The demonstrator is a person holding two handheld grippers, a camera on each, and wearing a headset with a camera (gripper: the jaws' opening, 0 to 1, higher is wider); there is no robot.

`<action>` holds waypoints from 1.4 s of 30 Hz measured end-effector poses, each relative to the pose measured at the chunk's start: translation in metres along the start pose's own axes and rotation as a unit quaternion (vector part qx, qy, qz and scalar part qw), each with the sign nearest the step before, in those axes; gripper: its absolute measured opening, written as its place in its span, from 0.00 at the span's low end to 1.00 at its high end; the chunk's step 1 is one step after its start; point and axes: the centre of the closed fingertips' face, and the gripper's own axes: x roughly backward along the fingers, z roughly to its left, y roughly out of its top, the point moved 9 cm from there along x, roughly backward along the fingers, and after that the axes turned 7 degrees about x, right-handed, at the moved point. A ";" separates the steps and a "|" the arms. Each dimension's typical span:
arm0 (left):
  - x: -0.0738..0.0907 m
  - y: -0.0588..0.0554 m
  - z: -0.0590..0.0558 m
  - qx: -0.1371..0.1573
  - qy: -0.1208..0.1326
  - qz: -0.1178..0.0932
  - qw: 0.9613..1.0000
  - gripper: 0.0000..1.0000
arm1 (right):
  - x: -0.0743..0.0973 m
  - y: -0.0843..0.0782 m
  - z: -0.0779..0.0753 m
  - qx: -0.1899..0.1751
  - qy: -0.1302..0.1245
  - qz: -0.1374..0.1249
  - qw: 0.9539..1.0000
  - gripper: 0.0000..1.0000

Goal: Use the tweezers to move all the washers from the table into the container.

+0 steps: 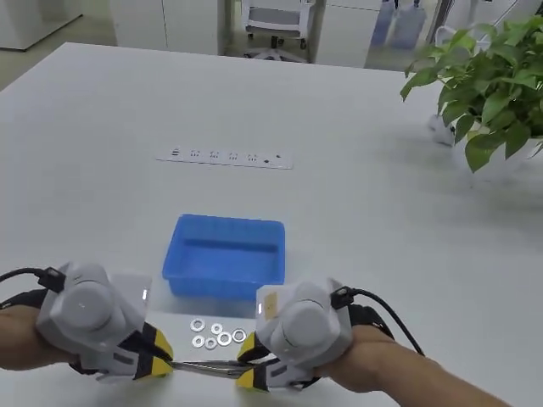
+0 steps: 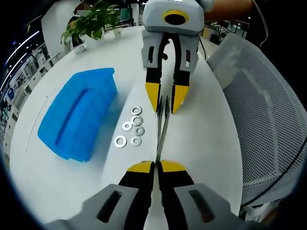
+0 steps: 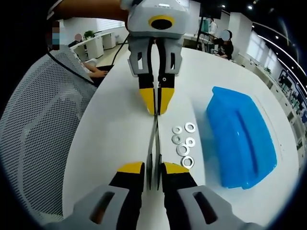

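Our left gripper (image 2: 154, 166) has its yellow-tipped jaws pinched tight on one end of the thin metal tweezers (image 2: 162, 129). Our right gripper (image 3: 153, 168) has its jaws almost closed too, squeezing the other end. The tweezers stretch straight between the two. Just beside them lie six small, shiny, round washers (image 1: 218, 332), each with a hole, bunched on the smooth white table (image 1: 382, 186). Past the washers, close by, sits the blue plastic container (image 1: 222, 287), a box with low walls.
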 end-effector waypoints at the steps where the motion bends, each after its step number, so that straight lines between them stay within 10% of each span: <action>1: 0.001 0.000 0.000 0.004 0.000 0.002 1.000 0.07 | 0.000 0.000 0.000 -0.003 0.000 0.001 1.000 0.15; 22: 0.012 0.011 -0.007 -0.013 -0.005 -0.006 1.000 0.06 | 0.002 -0.002 0.001 -0.004 -0.006 0.005 1.000 0.12; 42: 0.041 0.054 -0.018 -0.036 0.000 -0.053 0.998 0.05 | 0.007 -0.001 0.002 -0.007 -0.012 0.004 1.000 0.11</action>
